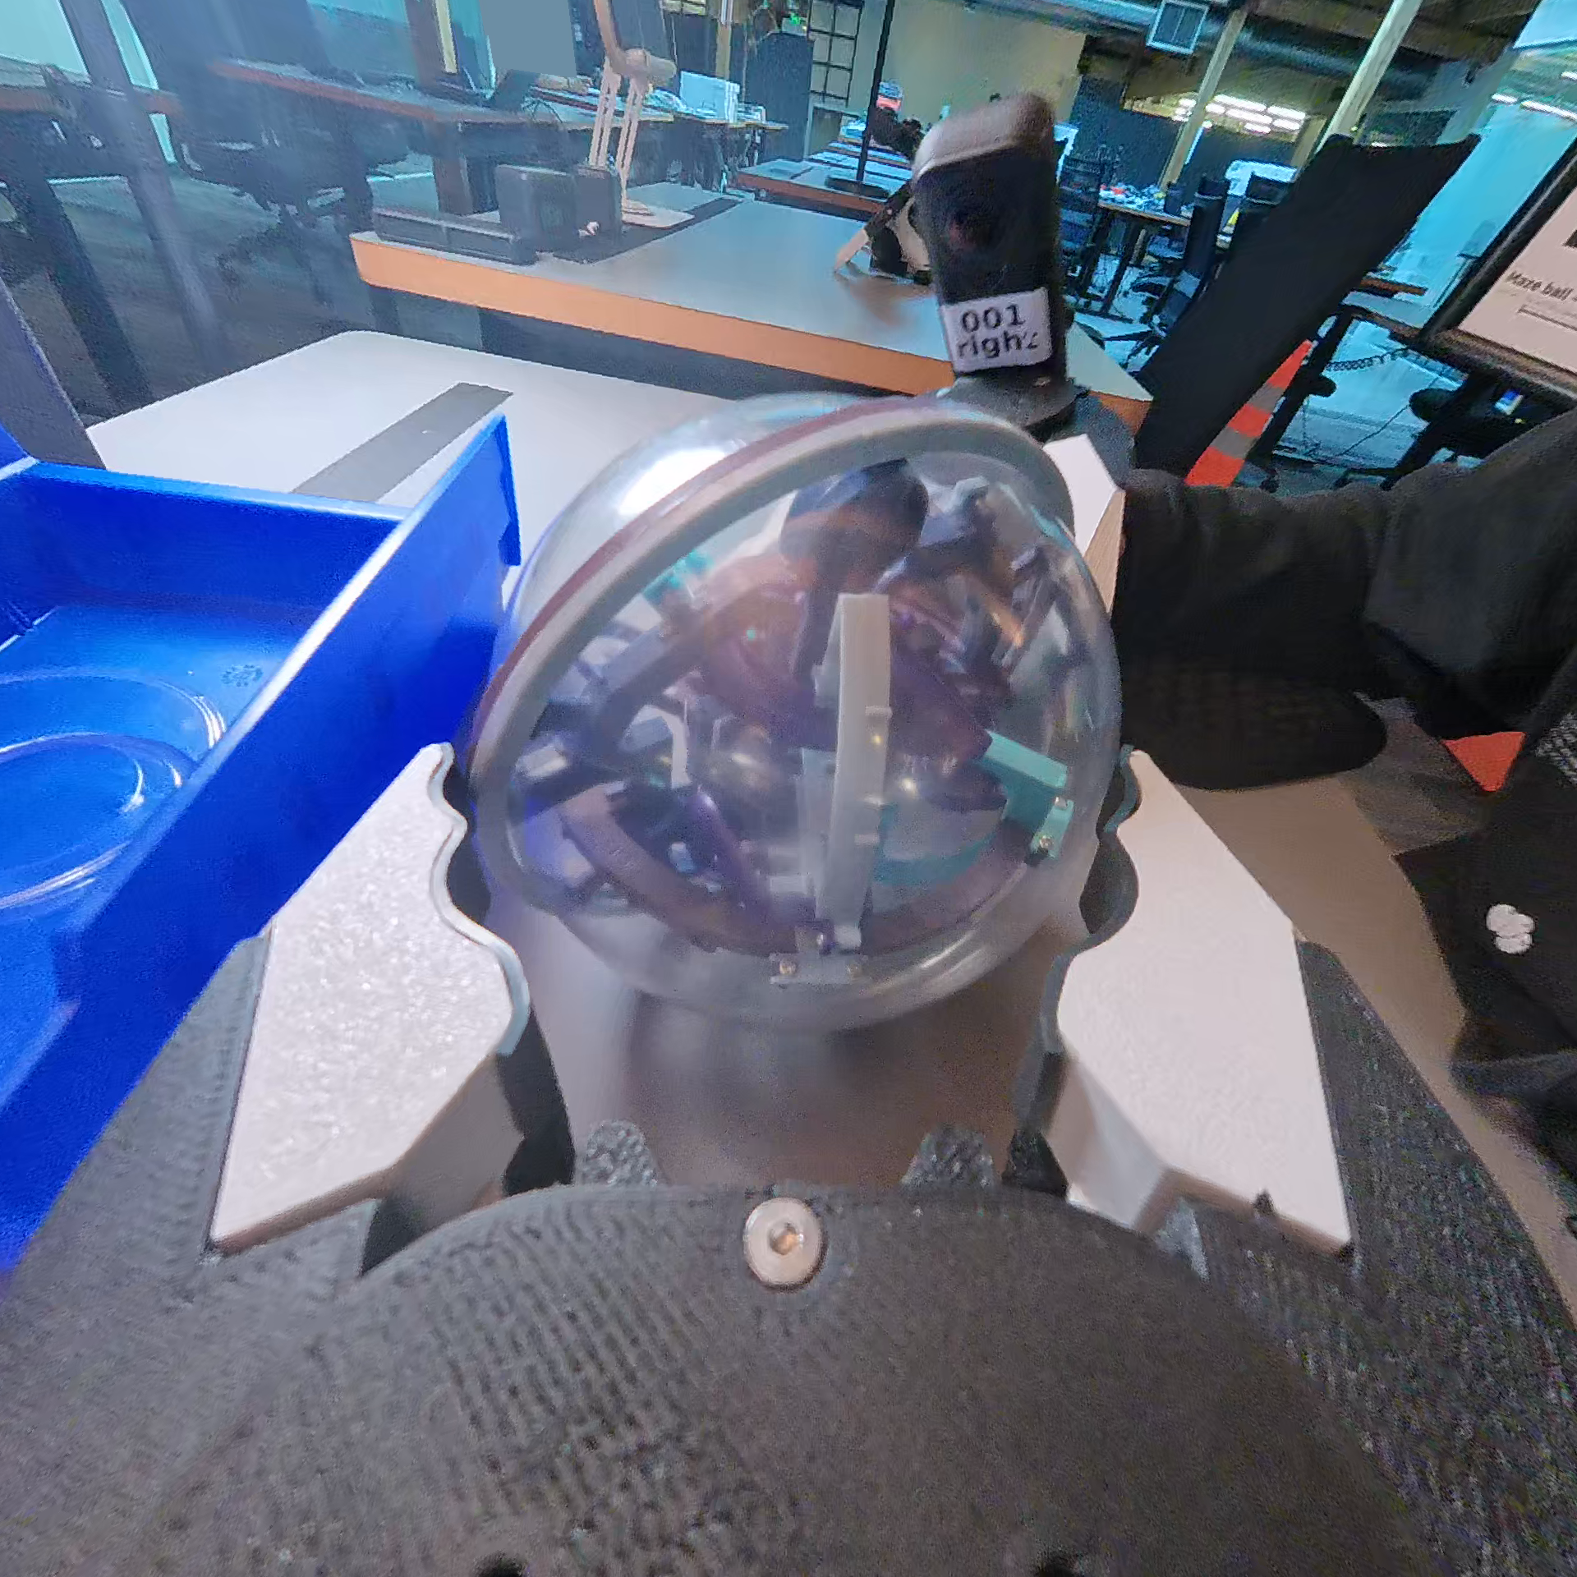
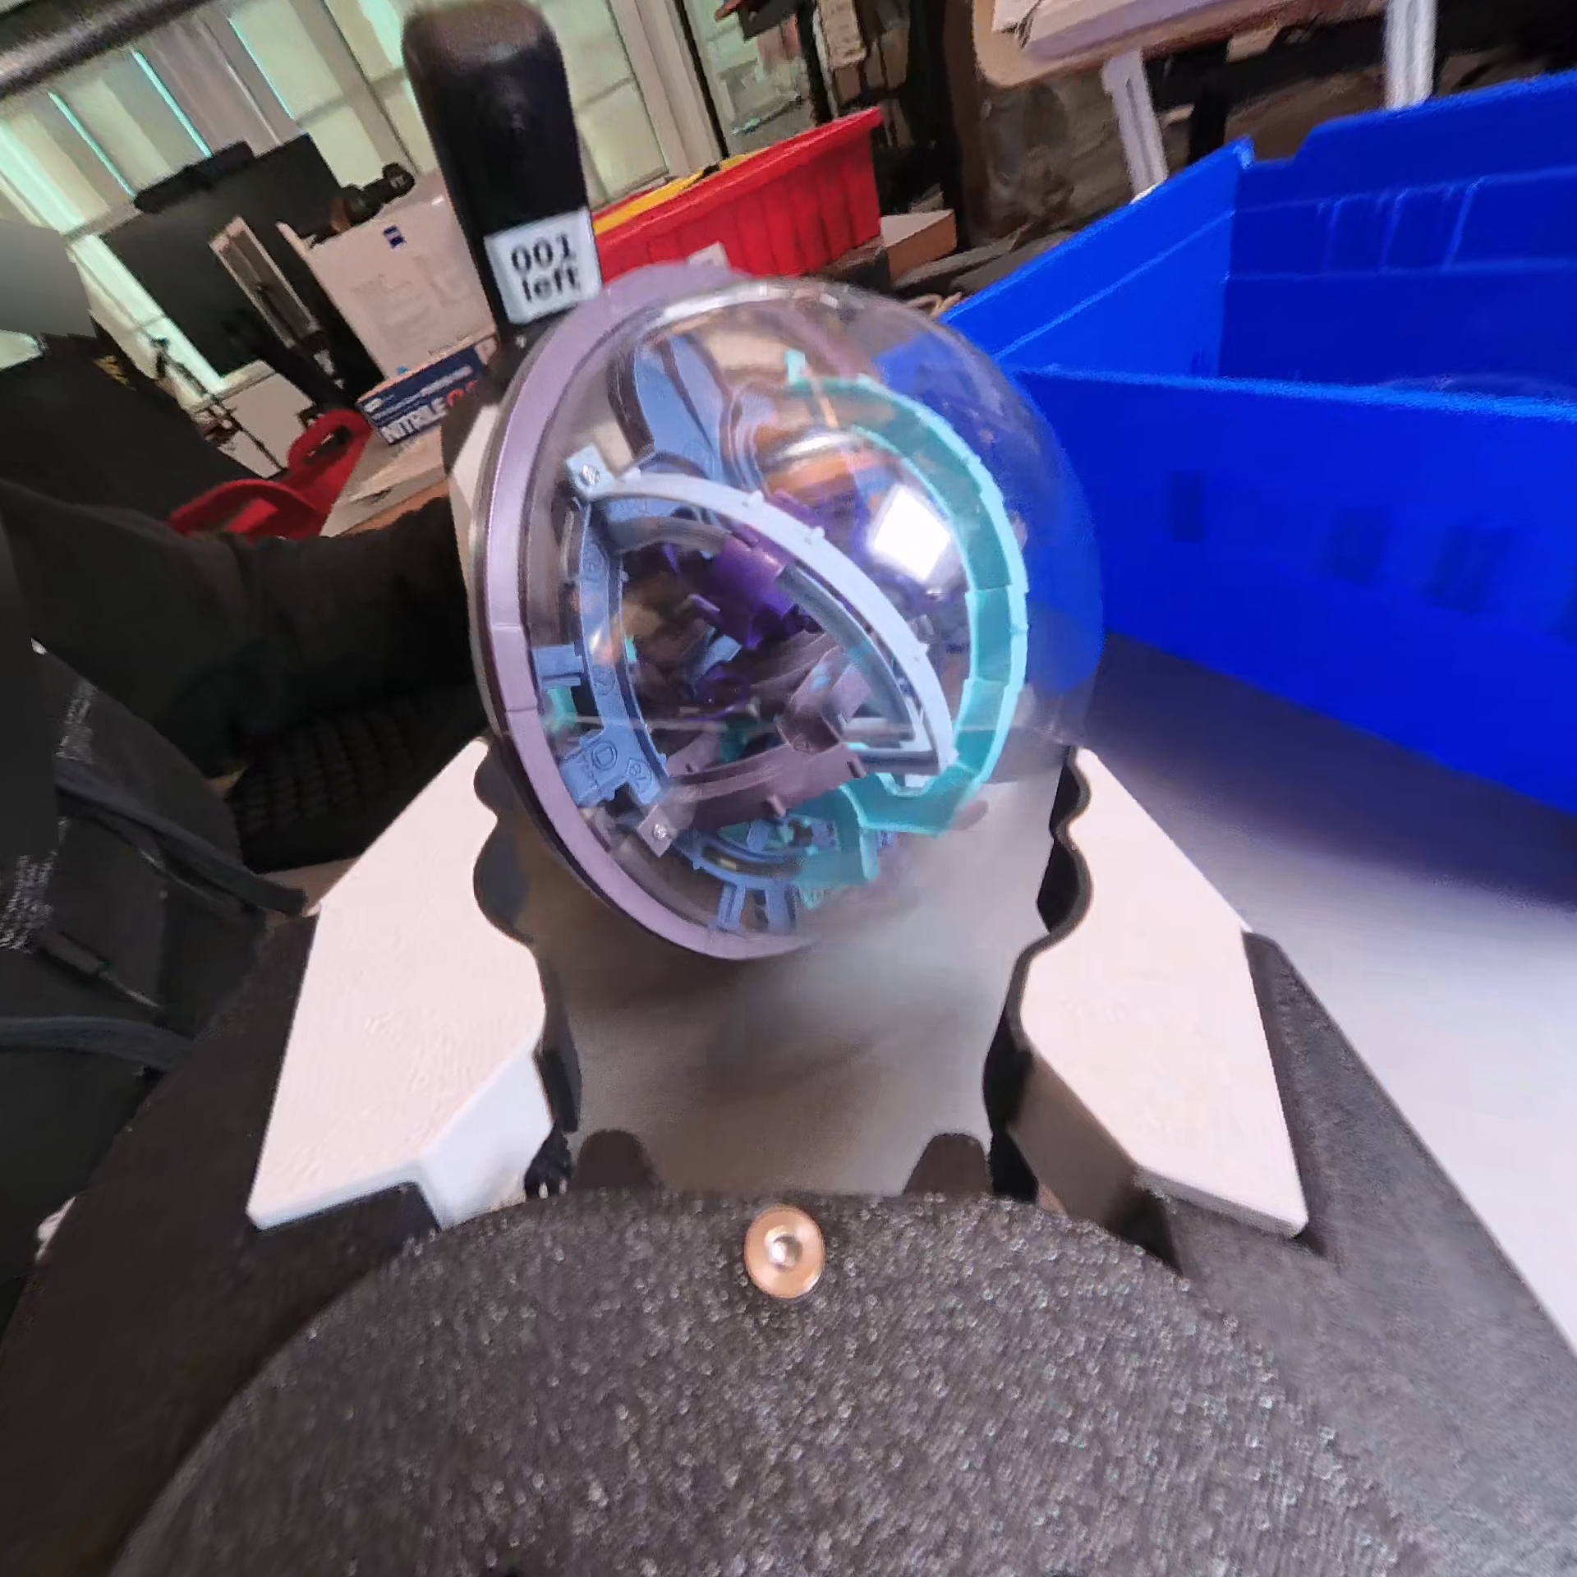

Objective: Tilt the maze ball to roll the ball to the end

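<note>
A: Grippers first. The left gripper (image 1: pixel 789 862) has its white fingers (image 1: pixel 367 922) clamped on the clear plastic maze ball with purple and teal tracks (image 1: pixel 794 708), held above the white table (image 1: pixel 256 410).

B: Same for the right gripper (image 2: pixel 768 819), squeezing the opposite side. Blue plastic bin (image 2: pixel 1365 512) sits just beyond.

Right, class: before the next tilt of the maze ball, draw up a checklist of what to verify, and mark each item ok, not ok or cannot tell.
1. Left hand-held gripper closed on the maze ball: ok.
2. Right hand-held gripper closed on it from the opposite side: ok.
3. Ball lifted off the table: ok.
4. Distance from the blue bin: cannot tell; they look very close.
5. Small ball's position on the track: cannot tell.
6. Sphere's seam ring closed: ok.
</note>
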The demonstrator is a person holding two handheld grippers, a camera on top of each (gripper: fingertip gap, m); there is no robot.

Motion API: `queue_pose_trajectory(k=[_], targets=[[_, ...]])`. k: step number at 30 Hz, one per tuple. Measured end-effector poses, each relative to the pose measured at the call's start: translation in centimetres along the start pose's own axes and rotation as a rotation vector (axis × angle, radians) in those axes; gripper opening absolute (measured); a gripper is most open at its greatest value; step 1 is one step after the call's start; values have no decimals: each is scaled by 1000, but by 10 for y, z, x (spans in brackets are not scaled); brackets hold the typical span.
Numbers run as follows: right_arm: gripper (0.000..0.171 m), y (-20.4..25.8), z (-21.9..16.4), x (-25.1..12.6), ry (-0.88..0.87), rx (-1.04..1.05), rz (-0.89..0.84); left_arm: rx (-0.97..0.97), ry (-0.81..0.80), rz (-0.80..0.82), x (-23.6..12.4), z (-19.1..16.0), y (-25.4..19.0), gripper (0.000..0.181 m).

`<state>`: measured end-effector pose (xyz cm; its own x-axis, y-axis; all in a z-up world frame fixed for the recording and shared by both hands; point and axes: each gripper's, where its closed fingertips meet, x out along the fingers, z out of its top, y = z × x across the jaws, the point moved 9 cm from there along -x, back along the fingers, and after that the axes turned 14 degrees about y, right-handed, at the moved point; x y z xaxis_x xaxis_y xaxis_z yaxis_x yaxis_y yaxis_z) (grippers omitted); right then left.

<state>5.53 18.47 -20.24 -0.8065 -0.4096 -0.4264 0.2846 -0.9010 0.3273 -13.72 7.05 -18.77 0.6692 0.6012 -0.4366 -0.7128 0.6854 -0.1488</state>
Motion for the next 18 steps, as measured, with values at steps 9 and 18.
queue_pose_trajectory(k=[9,18], targets=[[137,15,-2,21,105,-183,-100,-17,2,-20,-15,3,-1,140],[131,18,0,20,87,-258,-197,-60,-14,-19,-11,8,0,138]])
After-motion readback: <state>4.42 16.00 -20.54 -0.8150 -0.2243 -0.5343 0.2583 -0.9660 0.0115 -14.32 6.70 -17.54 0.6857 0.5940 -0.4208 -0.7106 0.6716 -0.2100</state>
